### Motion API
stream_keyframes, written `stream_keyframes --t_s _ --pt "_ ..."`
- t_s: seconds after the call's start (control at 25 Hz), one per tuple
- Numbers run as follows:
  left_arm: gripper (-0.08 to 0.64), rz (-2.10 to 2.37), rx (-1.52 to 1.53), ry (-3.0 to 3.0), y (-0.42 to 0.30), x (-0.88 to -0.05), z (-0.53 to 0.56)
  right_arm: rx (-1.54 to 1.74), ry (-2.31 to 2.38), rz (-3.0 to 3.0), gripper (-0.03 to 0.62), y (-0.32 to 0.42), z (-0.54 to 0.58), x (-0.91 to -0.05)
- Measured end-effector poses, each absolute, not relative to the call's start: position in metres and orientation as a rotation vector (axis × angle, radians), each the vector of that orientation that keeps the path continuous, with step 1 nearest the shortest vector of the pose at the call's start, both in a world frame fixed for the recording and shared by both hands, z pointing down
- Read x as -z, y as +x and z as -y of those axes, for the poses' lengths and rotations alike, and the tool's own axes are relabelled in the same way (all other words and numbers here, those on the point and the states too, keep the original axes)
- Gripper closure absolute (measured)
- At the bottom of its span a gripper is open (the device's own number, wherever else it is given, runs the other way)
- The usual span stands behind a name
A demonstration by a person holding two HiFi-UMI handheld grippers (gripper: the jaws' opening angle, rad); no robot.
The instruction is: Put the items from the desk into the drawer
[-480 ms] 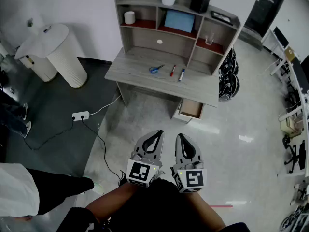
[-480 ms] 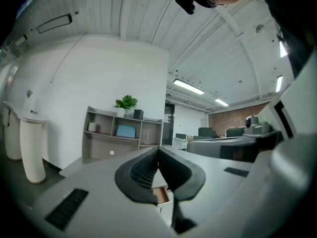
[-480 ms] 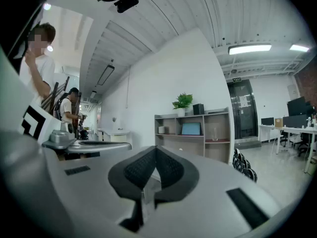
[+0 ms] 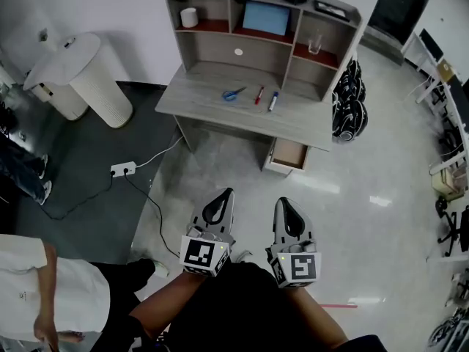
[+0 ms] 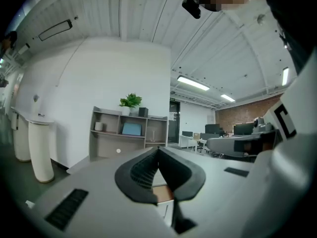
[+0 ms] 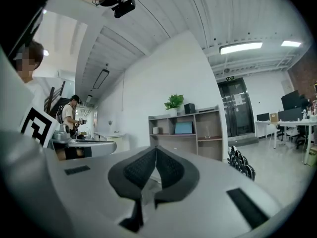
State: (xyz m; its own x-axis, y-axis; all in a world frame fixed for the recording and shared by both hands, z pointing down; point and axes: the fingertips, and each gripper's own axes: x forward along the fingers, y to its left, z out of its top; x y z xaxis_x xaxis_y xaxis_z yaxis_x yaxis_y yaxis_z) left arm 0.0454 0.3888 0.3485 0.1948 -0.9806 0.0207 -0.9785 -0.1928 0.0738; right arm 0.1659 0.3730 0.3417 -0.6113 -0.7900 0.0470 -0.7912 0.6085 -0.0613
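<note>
Pale floor (image 4: 366, 226) up to desk (image 4: 220, 112) front edge

Probably an open-plan office, monitor desks (image 6: 292, 123), swivel chair (image 4: 448, 235), ceiling strip light (image 6: 240, 47)

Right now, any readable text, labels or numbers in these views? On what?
No readable text in any view.
Cubes on left gripper and right gripper: square marker patterns, no letters.
Over the door, green sign: too small to read.

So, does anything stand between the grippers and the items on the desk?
Nothing visible does. Only floor separates the left gripper and right gripper from the desk; scissors, red pen and blue pen lie uncovered.
</note>
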Motion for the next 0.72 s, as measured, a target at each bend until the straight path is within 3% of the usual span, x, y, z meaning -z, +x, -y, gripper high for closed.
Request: stream_keyframes --t_s 0.72 --pt "0.548 1.867 0.045 2.394 0.043 -0.364 -0.28 -0.203 1.333 2.755 0.574 0.154 -0.272 -0.372"
